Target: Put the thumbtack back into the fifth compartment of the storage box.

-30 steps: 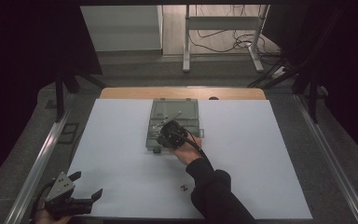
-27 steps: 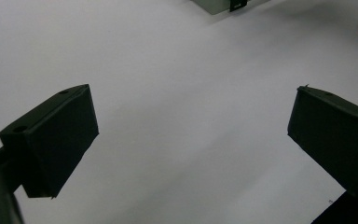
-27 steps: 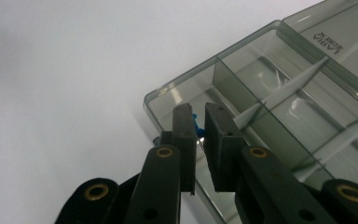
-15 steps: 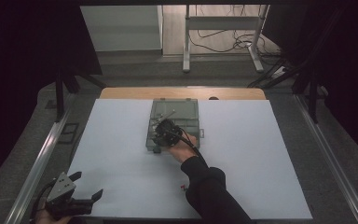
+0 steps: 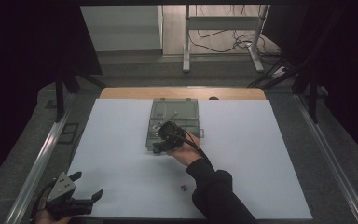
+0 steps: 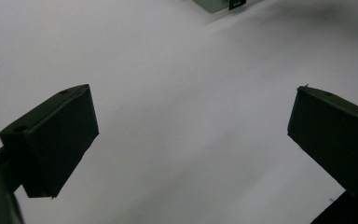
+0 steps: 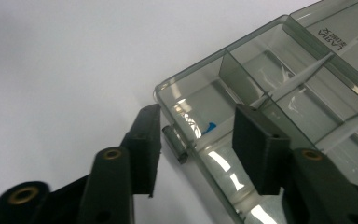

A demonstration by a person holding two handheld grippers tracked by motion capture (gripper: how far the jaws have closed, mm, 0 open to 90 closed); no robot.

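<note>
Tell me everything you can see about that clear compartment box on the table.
The compartment box is smoky clear plastic, split by dividers into several cells. It lies flat on the white table sheet, mid-table toward the far edge. A small blue bit sits in one corner cell. The right gripper straddles that corner by a latch; its jaws have just been opening.

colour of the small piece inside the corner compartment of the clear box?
Blue: the small piece in the compartment box, best in the right gripper view.
</note>
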